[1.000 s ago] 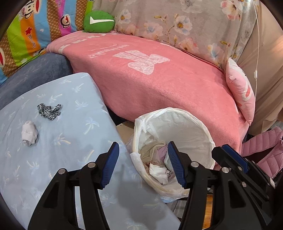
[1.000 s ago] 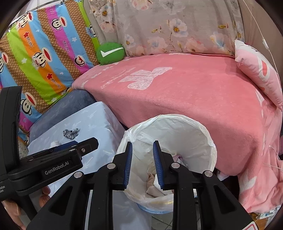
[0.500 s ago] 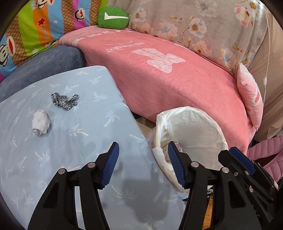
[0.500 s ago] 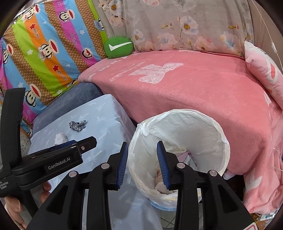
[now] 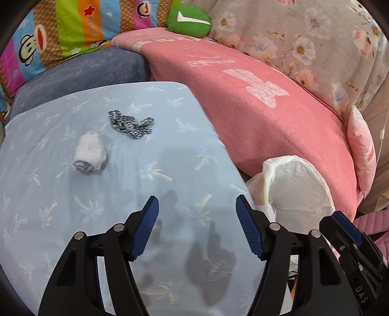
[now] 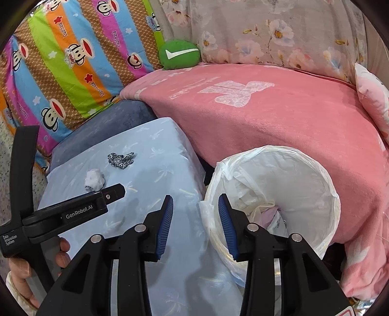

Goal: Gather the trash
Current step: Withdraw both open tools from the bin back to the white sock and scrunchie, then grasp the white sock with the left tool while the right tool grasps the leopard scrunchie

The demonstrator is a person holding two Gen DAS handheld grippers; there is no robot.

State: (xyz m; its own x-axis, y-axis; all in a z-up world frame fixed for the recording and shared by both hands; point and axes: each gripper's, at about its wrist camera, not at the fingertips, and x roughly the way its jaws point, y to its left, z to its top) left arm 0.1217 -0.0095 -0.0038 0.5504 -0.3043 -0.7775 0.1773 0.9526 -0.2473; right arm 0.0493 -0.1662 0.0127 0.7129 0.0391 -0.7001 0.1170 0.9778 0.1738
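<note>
A crumpled white tissue wad [image 5: 90,153] [image 6: 94,179] and a black-and-white speckled scrap [image 5: 131,124] [image 6: 121,159] lie on the light blue table cover [image 5: 73,194]. My left gripper [image 5: 197,206] hovers over the cover, short of both, its jaws opening with nothing between them. To the right stands a bin lined with a white bag [image 5: 299,189] [image 6: 274,192] that holds trash. My right gripper [image 6: 195,206] sits over the bin's left rim, jaws opening and empty. The left gripper's body [image 6: 73,211] shows at the left of the right wrist view, held by a hand [image 6: 22,274].
A pink blanket [image 5: 255,97] covers the sofa behind the table and bin. A green round cushion [image 5: 189,20], a striped cartoon pillow [image 6: 60,60] and floral fabric [image 6: 279,31] line the back. A pink pillow [image 5: 362,148] and pink quilted cloth [image 5: 374,218] lie at the right.
Both grippers have swung left from over the bin toward the table, and both have widened. The tissue wad and the speckled scrap are now nearer the middle of the left wrist view.
</note>
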